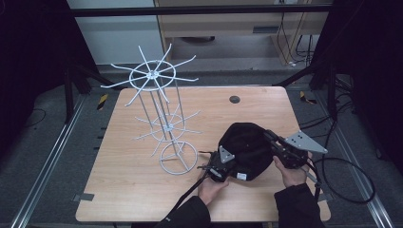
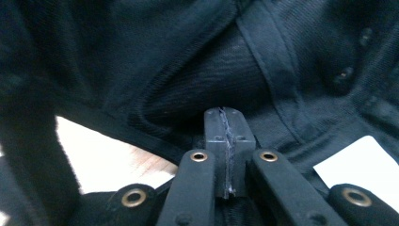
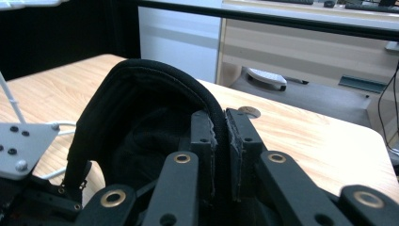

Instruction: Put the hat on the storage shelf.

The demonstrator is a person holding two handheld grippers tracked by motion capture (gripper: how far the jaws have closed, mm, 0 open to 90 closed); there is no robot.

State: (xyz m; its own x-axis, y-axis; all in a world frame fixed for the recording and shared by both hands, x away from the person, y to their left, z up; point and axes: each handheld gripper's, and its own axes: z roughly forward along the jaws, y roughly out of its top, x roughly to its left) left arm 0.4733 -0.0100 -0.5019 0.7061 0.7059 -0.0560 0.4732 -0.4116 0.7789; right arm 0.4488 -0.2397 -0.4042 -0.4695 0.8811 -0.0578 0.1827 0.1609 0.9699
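A black cap (image 1: 247,149) lies on the near right part of the wooden table (image 1: 142,190), held between the 2 grippers. It is made of dark ribbed or twill fabric, and from above it reads as a rounded, slightly crumpled mound. A small white label shows at its near edge in the high view. In the left gripper view the cap (image 2: 197,61) shows stitched seams, a raised band running up across the cloth and small eyelets on the right. In the right gripper view the cap (image 3: 141,103) is turned open toward the camera, its thick padded rim arching up and over a dark hollow inside.

The left gripper (image 1: 219,166) sits at the cap's near left edge. Its jaws are pressed together with only a thin line between the pads, and they appear to pinch a fold of the cap's cloth at their tips. The right gripper (image 1: 280,147) is at the cap's right side, and its jaws clamp the cap's rim, which runs down between the 2 pads.

A white wire rack (image 1: 161,109) with 2 tiers of spokes and a ring base stands on the table just left of the cap, apart from it.
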